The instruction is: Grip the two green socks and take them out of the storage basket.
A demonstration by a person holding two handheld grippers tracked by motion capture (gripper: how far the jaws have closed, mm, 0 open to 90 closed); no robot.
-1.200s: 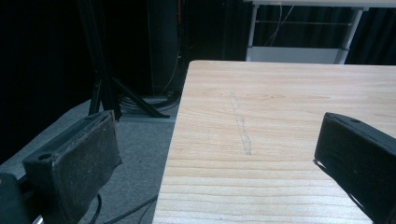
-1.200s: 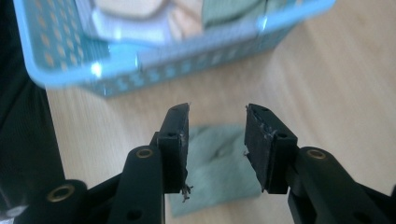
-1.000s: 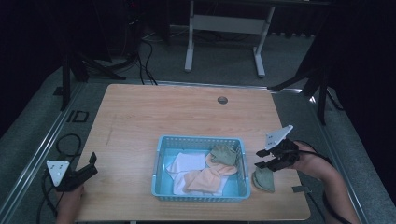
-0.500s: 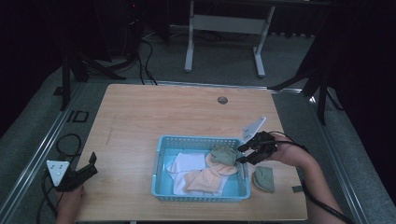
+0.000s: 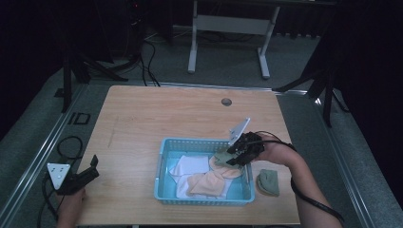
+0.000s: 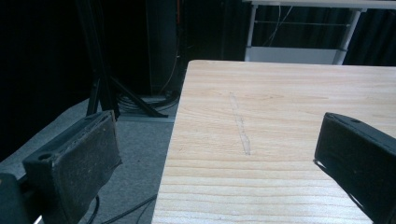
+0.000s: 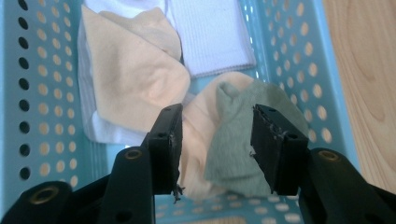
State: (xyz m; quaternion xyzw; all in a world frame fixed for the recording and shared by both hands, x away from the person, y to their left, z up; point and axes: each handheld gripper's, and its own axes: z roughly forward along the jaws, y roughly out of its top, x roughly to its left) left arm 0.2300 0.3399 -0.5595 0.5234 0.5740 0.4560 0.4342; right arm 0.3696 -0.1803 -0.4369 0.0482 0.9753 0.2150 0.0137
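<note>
A blue perforated basket (image 5: 163,164) sits at the table's front centre. Inside lie a white sock (image 5: 190,166), a peach sock (image 5: 209,184) and a green sock (image 5: 220,157). My right gripper (image 5: 233,156) hangs over the basket's far right corner, open. In the right gripper view its jaws (image 7: 217,116) straddle the green sock (image 7: 233,140), with the peach sock (image 7: 135,84) and white sock (image 7: 210,37) beyond. A second green sock (image 5: 268,183) lies on the table just right of the basket. My left gripper (image 5: 92,168) rests open at the front left corner, its jaws (image 6: 217,126) holding nothing.
The wooden table (image 5: 157,114) has a round cable hole (image 5: 226,101) near its far edge. Its left edge (image 6: 170,140) drops to grey floor with cables and stand legs. A white desk frame (image 5: 228,23) stands behind the table.
My right gripper moved left from above the green sock on the table into the basket, over the other green sock. The left gripper stayed still.
</note>
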